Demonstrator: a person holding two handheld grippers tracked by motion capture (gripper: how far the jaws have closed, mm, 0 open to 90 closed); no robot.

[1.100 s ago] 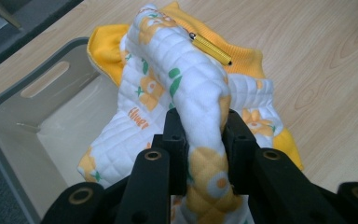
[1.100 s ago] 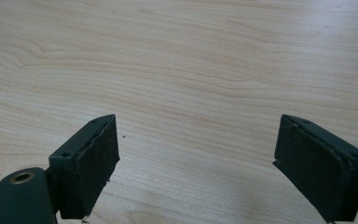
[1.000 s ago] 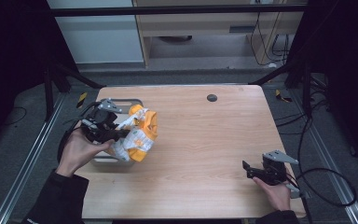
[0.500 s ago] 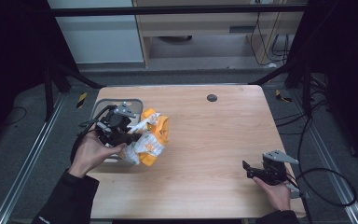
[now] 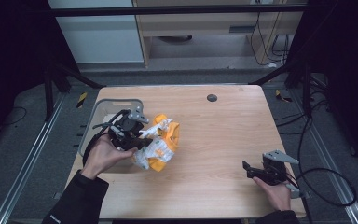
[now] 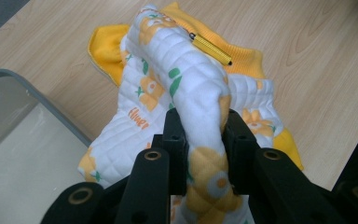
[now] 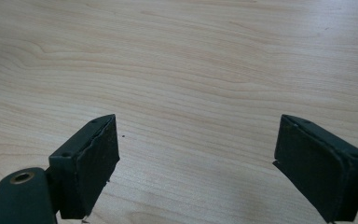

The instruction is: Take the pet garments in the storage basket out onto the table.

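While the left tool (image 5: 137,140) is held near the left edge of the counter (image 5: 214,140) in the high view, its jaws are clamped on a small quilted garment (image 5: 161,142) in white and yellow, which is bunched on the wood just beside a grey tray (image 5: 103,106). The right tool (image 5: 251,171) rests near the front right corner, well apart from it.

In the left gripper view, a fold of the garment (image 6: 191,88) is squeezed between the two jaws, and a yellow zip pull (image 6: 209,48) lies on top.

In the right gripper view, the jaws stand wide apart over bare wood.
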